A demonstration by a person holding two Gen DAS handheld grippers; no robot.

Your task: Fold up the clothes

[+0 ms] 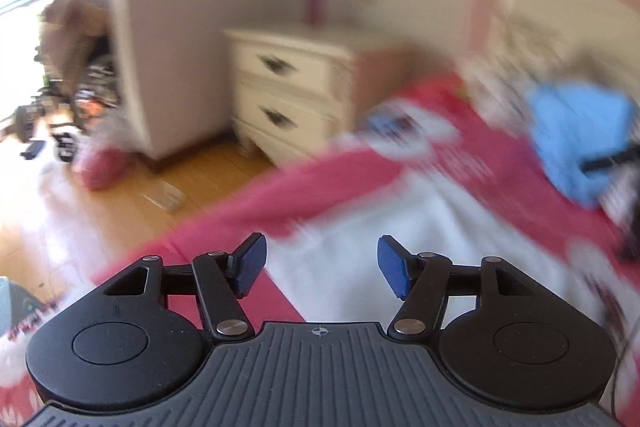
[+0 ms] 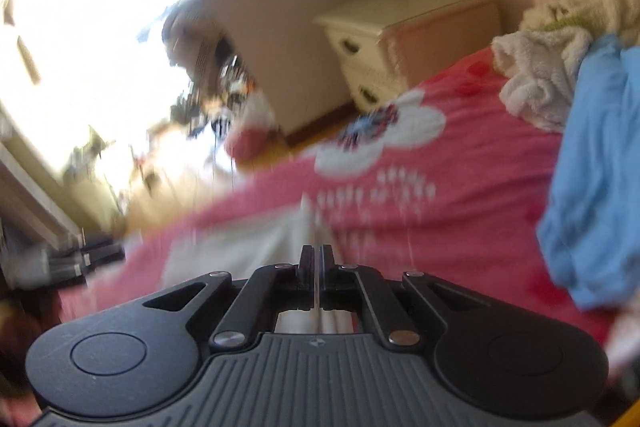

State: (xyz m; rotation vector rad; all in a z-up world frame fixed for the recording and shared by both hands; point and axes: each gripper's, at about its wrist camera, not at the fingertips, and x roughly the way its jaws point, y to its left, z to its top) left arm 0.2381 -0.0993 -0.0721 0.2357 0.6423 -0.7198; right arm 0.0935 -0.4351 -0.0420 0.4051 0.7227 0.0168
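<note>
White garment (image 1: 360, 247) lies unfolded on the pink bedspread (image 1: 240, 203) at twelve o'clock; your right gripper (image 2: 316, 259) pinches its edge, your left gripper (image 1: 322, 263) gapes empty. The blue garment (image 2: 592, 163), at two o'clock, waits too. Folding looks barely begun.

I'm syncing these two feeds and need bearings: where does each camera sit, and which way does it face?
Left wrist: sits on the left gripper, open above the white garment, facing across the pink bedspread toward the nightstand.
Right wrist: sits on the right gripper, shut on a white garment edge, facing the same nightstand and window.
Shared: nightstand, bedspread, blue garment; only the grippers show, no hands.
</note>
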